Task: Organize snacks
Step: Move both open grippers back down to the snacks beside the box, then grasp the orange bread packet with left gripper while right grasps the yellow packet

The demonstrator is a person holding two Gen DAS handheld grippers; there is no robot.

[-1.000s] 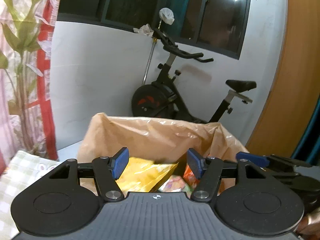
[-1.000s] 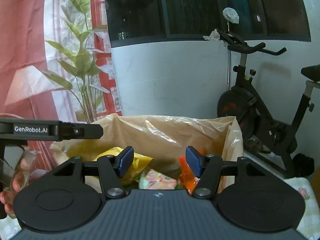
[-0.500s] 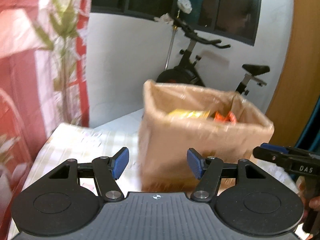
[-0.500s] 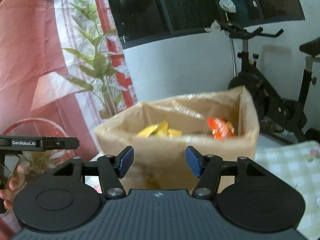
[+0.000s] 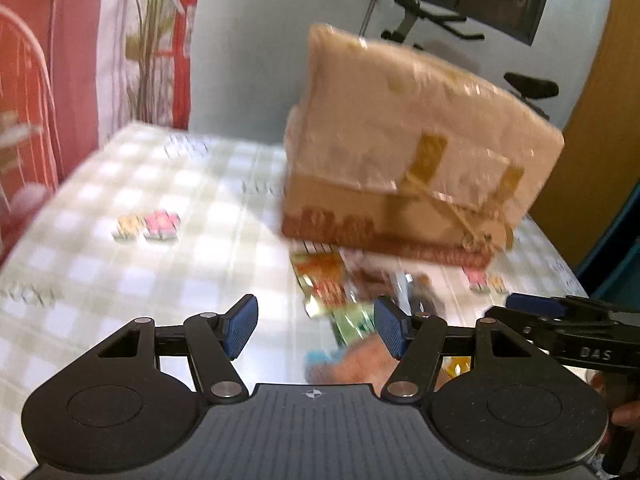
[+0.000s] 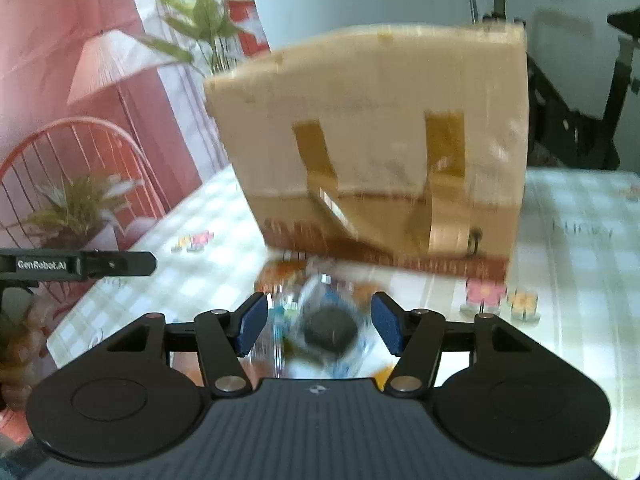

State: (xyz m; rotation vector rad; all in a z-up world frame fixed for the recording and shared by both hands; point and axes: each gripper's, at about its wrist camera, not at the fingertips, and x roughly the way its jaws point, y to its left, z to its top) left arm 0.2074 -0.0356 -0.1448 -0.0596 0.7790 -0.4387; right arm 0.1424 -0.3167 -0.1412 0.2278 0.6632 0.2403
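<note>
Both sets of tongs hang over the counter, with its pale green-and-white checked, glossy cloth, and neither grips anything: the left tongs stand moderately wide over bare cloth and packets, and the right tongs are parted too, a blurred clear-wrapped packet with a dark round middle lying beneath the gap, not visibly pinched. The tall tan paper bag with flat folded handles and a brown printed band along its base stands upright at mid-counter, and right in front of it lies a loose heap of crinkly foil snack packets, red, green and orange, touching or nearly touching its foot. By my reckoning the sorting has barely begun; those slippery wrappers all wait on the cloth.
</note>
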